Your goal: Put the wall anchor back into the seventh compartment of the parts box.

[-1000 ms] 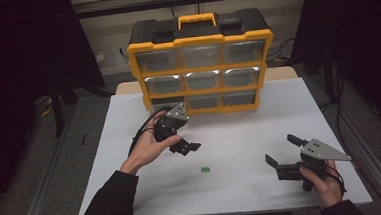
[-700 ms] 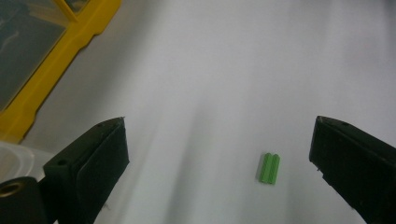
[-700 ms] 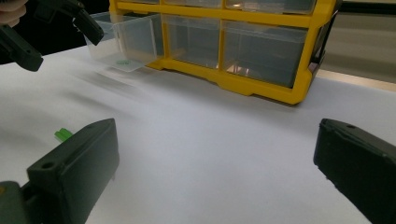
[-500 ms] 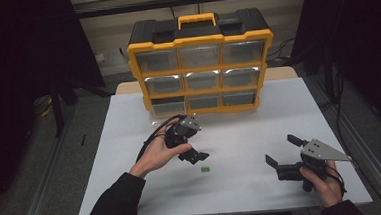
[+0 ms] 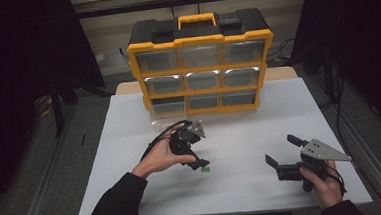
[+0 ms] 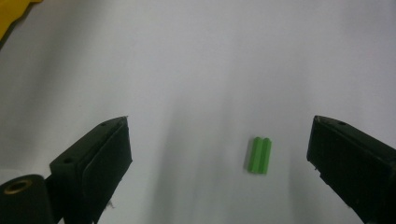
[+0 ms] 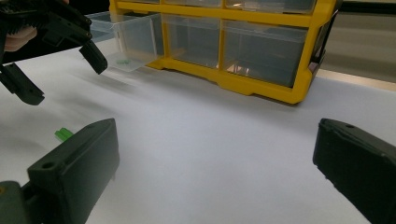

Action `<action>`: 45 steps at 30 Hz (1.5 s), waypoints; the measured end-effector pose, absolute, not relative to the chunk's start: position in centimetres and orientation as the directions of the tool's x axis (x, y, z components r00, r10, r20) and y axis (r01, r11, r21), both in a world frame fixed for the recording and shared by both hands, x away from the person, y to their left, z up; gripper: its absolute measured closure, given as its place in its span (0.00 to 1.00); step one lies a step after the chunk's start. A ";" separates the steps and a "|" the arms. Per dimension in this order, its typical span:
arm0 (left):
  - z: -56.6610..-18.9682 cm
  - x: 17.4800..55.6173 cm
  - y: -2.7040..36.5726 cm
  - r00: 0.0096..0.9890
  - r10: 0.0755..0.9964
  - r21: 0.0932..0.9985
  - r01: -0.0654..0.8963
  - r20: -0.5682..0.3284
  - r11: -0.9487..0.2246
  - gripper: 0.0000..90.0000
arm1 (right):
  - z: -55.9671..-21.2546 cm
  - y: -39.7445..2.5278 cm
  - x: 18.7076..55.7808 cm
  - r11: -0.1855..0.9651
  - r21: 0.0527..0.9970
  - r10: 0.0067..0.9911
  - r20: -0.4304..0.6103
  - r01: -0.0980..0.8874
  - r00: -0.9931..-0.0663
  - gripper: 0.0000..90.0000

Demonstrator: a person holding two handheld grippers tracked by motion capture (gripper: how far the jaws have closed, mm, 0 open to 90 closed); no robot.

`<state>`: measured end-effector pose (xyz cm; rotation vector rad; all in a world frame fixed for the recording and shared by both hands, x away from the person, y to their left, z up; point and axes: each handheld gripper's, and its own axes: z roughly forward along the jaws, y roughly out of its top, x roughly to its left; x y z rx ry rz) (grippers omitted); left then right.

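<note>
A small green ridged piece (image 6: 258, 155) lies flat on the white table (image 5: 240, 134); from above the same green piece (image 5: 205, 169) is near the table's middle. My left gripper (image 5: 200, 162) hovers just over it, open, the piece below and between its jaws, nearer the right one, untouched. My right gripper (image 5: 280, 149) rests low at the front right, open and empty. In the right gripper view the green piece (image 7: 63, 134) peeks past my left jaw, with the left gripper (image 7: 65, 81) above it.
A yellow and black drawer organizer (image 5: 200, 62) stands at the table's back. Its bottom-left clear drawer (image 5: 169, 116) is pulled out; another green piece (image 7: 123, 61) lies inside. Bare white table stretches between the two grippers.
My left gripper has moved away from the pulled-out drawer, toward the person and slightly right, and now hangs over the green piece. The right gripper has stayed put.
</note>
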<state>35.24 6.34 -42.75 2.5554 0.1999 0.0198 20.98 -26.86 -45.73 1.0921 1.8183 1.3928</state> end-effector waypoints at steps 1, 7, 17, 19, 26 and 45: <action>-42.9 35.3 6.3 0.988 0.151 0.545 0.147 -0.039 -0.826 0.07 | -45.7 -26.9 21.0 0.115 0.961 0.874 0.023 0.252 -0.485 0.00; -43.4 35.7 6.4 0.988 0.137 0.501 0.155 -0.073 -0.852 0.11 | -45.8 -26.8 21.0 0.115 0.962 0.872 0.022 0.249 -0.488 0.00; -44.3 35.4 5.8 0.991 0.105 0.431 0.132 -0.085 -0.893 0.31 | -45.8 -26.8 21.0 0.115 0.961 0.872 0.022 0.250 -0.488 0.00; -44.5 35.3 5.7 0.990 0.111 0.419 0.137 -0.085 -0.898 0.35 | -45.8 -26.8 21.0 0.118 0.961 0.873 0.020 0.251 -0.488 0.00; -44.7 35.5 5.4 0.994 0.063 0.391 0.092 -0.086 -0.916 0.47 | -45.8 -26.8 21.0 0.118 0.960 0.872 0.022 0.252 -0.489 0.00; -45.0 35.2 4.5 0.995 0.037 0.367 0.069 -0.092 -0.927 0.68 | -45.8 -26.8 21.0 0.120 0.960 0.871 0.020 0.252 -0.491 0.00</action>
